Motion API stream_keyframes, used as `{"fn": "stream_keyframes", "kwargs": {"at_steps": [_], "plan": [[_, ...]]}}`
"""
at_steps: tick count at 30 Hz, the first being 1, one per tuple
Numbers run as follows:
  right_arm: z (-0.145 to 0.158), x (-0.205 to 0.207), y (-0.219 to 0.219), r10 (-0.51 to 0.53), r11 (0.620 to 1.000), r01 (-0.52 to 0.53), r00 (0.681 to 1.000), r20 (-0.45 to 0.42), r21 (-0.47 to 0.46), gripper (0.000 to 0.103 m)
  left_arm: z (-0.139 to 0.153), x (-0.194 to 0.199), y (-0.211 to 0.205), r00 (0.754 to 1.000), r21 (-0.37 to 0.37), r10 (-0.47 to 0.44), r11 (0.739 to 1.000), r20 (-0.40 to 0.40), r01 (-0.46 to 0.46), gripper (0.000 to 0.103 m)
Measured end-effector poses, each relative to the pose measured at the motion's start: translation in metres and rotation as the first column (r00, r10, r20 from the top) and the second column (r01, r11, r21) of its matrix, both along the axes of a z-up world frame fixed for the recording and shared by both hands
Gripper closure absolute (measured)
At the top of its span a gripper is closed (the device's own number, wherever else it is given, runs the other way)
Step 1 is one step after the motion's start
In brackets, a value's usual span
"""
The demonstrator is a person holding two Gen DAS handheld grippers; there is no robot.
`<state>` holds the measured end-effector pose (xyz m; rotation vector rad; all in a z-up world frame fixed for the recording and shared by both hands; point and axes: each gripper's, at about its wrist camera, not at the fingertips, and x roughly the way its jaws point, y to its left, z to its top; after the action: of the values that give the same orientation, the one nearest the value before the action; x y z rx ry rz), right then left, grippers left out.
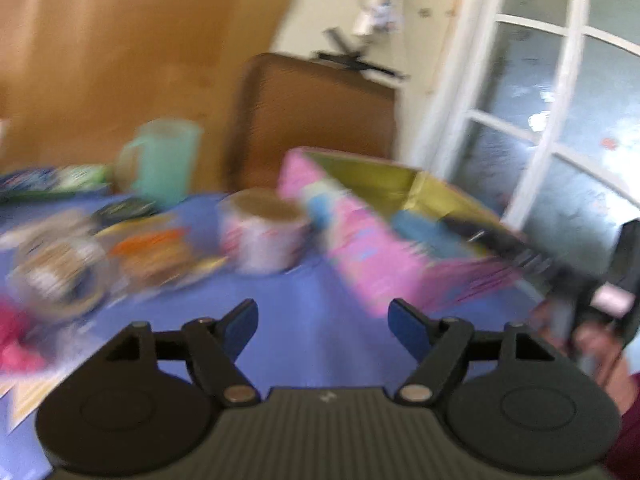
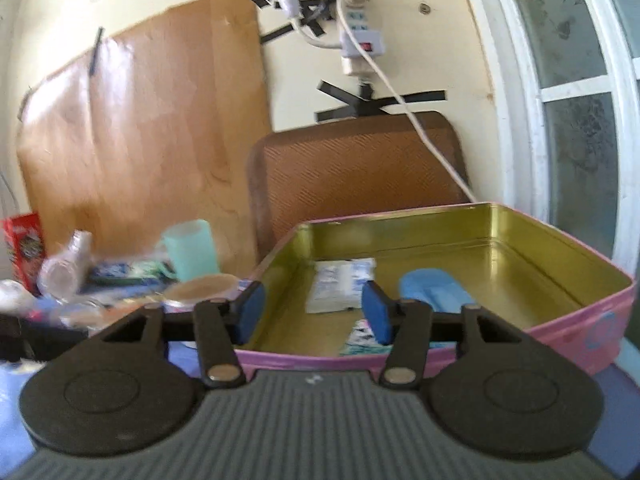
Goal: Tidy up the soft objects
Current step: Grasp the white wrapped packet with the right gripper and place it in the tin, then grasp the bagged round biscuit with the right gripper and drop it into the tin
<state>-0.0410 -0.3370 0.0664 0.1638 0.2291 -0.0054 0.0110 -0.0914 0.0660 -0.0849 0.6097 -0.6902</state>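
Observation:
An open pink tin box with a gold inside stands on the blue tablecloth. In it lie a white packet, a light blue soft piece and a patterned cloth by the near wall. My right gripper hovers open over the near rim with nothing between its fingers. In the blurred left wrist view the same box sits ahead to the right. My left gripper is open and empty above bare cloth. A pink soft thing lies at the far left edge.
A teal cup, a round tin, snack packets and a tape roll crowd the table's left side. A brown chair back stands behind the box. A clear bottle and a red carton are far left. A hand shows at right.

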Motion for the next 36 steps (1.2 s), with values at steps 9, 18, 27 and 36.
{"fn": "stream_keyframes", "kwargs": {"at_steps": [9, 18, 27, 36], "plan": [[-0.009, 0.037, 0.078, 0.253, 0.967, -0.247, 0.961, -0.108, 0.068, 0.058, -0.034, 0.002, 0.107, 0.970, -0.019, 0.235, 0.971, -0.063, -0.236, 0.029], [-0.038, 0.134, 0.095, 0.300, 0.916, -0.189, 0.910, -0.288, 0.355, 0.058, -0.043, 0.009, 0.141, 0.945, -0.163, 0.295, 0.935, -0.144, -0.316, 0.029], [-0.041, 0.132, 0.104, 0.390, 0.859, -0.203, 0.855, -0.342, 0.470, 0.097, -0.045, 0.007, 0.140, 0.945, -0.167, 0.294, 0.934, -0.140, -0.316, 0.029], [-0.019, 0.005, 0.069, 0.514, 0.826, -0.365, 0.800, -0.308, 0.430, 0.099, -0.043, 0.007, 0.137, 0.956, -0.179, 0.248, 0.945, -0.157, -0.274, 0.026]]}}
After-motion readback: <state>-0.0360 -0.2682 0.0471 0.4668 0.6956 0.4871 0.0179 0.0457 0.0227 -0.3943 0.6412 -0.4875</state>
